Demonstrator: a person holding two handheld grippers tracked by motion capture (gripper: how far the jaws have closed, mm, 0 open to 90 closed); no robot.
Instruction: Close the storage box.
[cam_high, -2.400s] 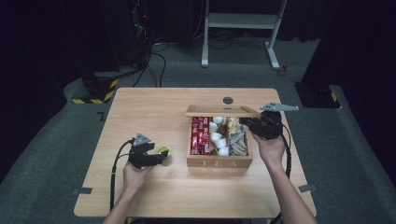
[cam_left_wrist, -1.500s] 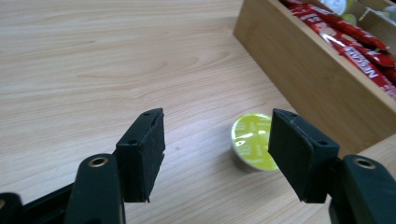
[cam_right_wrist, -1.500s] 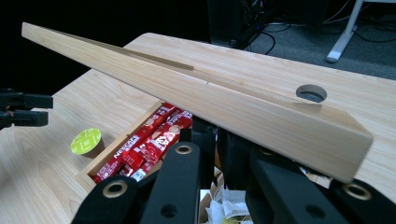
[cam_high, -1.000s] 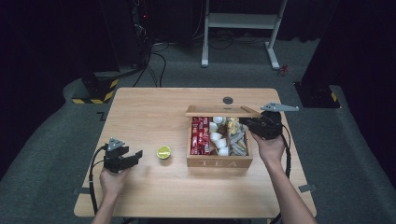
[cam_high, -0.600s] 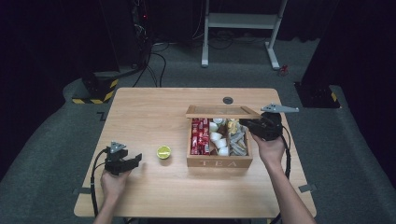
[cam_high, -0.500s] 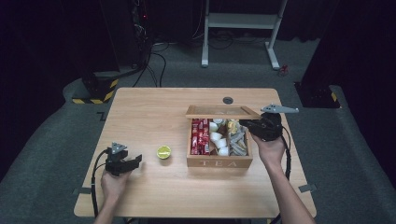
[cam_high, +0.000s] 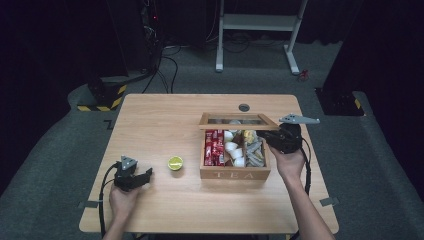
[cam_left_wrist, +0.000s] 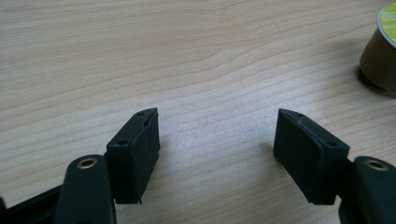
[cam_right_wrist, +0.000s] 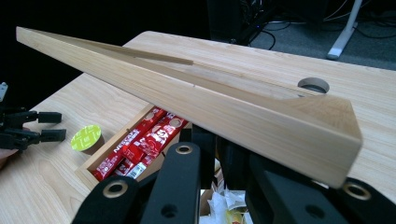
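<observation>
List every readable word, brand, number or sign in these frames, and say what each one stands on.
"TEA": on the front wall of the wooden box, high view.
White lettering on the red packets in the box's left compartment, right gripper view: too blurred to read for certain.
Print on the green-topped capsule: too small to read.

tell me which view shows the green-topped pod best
The right gripper view: the pod sits whole, green lid and brown side clear. The left gripper view cuts it off at the frame edge; the high view shows it small.
</observation>
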